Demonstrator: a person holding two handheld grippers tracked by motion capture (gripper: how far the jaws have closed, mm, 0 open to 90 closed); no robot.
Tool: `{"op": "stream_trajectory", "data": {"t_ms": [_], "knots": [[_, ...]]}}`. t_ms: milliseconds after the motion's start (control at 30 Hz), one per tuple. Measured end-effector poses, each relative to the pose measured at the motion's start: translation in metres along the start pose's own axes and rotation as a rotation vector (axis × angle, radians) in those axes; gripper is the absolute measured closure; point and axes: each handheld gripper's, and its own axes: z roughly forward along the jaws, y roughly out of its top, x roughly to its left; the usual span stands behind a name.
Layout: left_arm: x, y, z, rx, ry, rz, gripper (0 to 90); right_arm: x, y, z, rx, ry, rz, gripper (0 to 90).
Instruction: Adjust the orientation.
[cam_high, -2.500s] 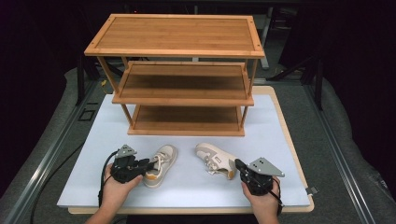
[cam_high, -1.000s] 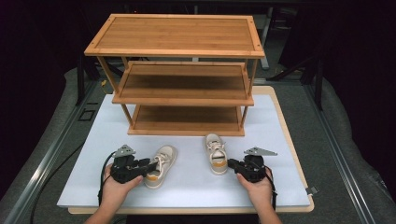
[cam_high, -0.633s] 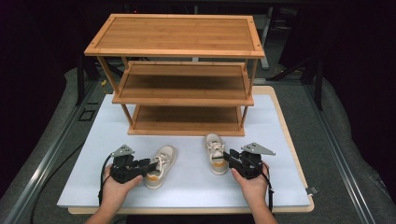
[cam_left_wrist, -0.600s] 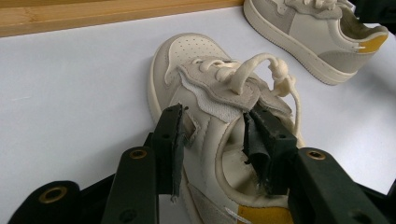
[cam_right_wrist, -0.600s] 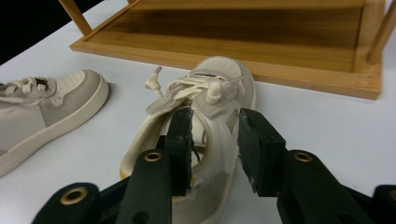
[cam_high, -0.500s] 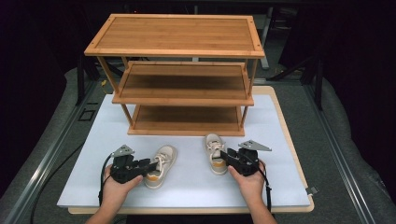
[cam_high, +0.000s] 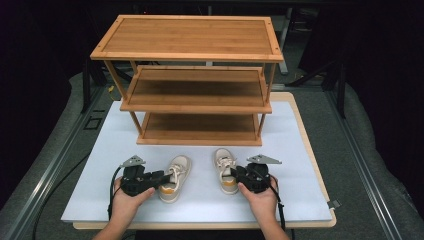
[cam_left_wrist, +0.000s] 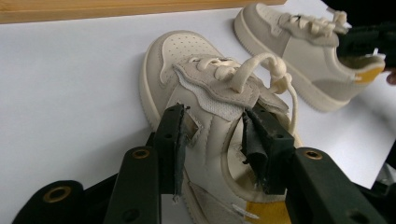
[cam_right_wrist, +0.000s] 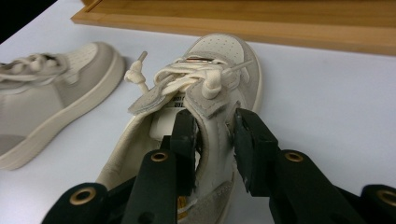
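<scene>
Left tool (cam_left_wrist: 215, 140) is clamping the side wall of the left shoe (cam_left_wrist: 210, 93). Right tool (cam_right_wrist: 215, 140) is clamping the collar of the right shoe (cam_right_wrist: 210, 88). Both shoes are sitting side by side, apart, on the white surface (cam_high: 300, 150), toes pointing toward the wooden rack (cam_high: 195, 85).
</scene>
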Motion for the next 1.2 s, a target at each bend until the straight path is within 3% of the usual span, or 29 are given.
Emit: {"op": "stream_trajectory", "data": {"t_ms": [200, 467, 567, 733, 833, 1133, 1200], "knots": [[-0.006, 0.001, 0.008, 0.002, -0.023, -0.012, 60.7, 0.017, -0.004, 0.005, 0.0, 0.026, 0.029, 69.8], [-0.009, 0.002, 0.012, -0.001, -0.028, -0.01, 61.1, 0.035, -0.009, 0.006, -0.001, 0.04, 0.015, 69.6], [-0.011, 0.004, 0.015, 0.004, -0.026, 0.004, 61.3, 0.039, -0.01, 0.009, 0.001, 0.067, 0.013, 69.5], [-0.016, 0.005, 0.019, 0.023, -0.03, 0.035, 63.4, 0.048, -0.012, 0.011, -0.005, 0.061, 0.015, 68.3], [-0.021, 0.006, 0.024, 0.026, -0.038, 0.035, 64.4, 0.05, -0.013, 0.01, 0.002, 0.094, 0.034, 66.2], [-0.029, 0.009, 0.035, 0.019, -0.046, 0.023, 64.6, 0.048, -0.014, 0.008, 0.005, 0.095, 0.049, 64.8], [-0.034, 0.009, 0.036, 0.014, -0.027, 0.036, 64.4, 0.048, -0.014, 0.006, 0.006, 0.098, 0.055, 64.5]]}}
